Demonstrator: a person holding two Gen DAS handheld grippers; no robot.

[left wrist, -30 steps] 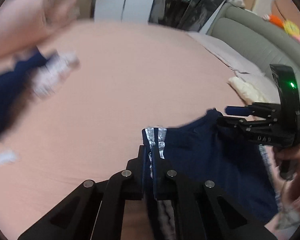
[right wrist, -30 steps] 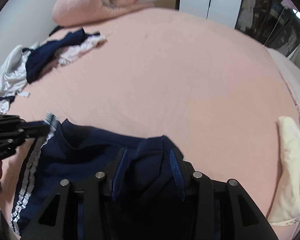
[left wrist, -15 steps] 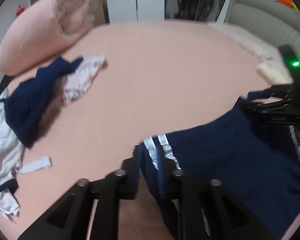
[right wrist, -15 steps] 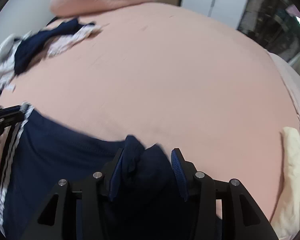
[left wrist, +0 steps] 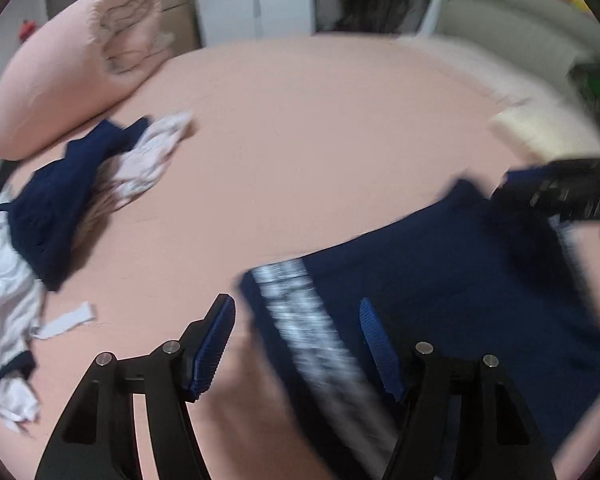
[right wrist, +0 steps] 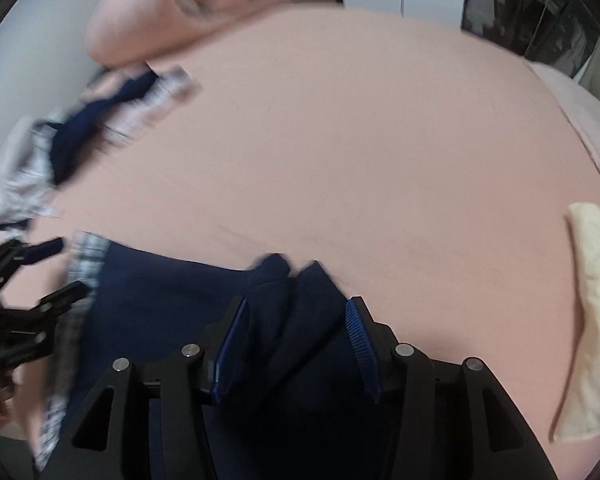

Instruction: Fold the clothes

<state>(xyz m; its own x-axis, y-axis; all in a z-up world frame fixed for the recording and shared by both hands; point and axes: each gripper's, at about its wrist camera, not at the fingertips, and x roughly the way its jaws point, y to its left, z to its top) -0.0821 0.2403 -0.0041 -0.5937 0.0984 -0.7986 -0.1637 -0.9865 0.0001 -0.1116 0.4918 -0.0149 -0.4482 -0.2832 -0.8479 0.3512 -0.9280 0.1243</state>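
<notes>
A navy garment (left wrist: 460, 280) with white side stripes lies spread on the pink bed sheet (left wrist: 300, 140). My left gripper (left wrist: 296, 304) hovers over its striped edge. Its jaws are opening wide, the stripe lies between the fingers, and neither pad touches it. In the right wrist view, my right gripper (right wrist: 297, 302) has a bunched fold of the navy garment (right wrist: 160, 300) filling the gap between its blue pads while its jaws ease open. The left gripper (right wrist: 66, 266) shows at that view's left edge, and the right gripper (left wrist: 560, 196), blurred, is at the garment's far corner.
A heap of navy and white clothes (left wrist: 60, 200) lies at the left of the bed, below a rolled pink duvet (left wrist: 72, 72). A cream cloth (right wrist: 592, 300) rests at the right edge. A grey padded headboard (left wrist: 500, 12) and wardrobes stand beyond.
The left gripper's jaws went from shut on the striped edge to wide apart, letting it go. The garment has dropped flatter onto the sheet. The right jaws have widened slightly around the fold.
</notes>
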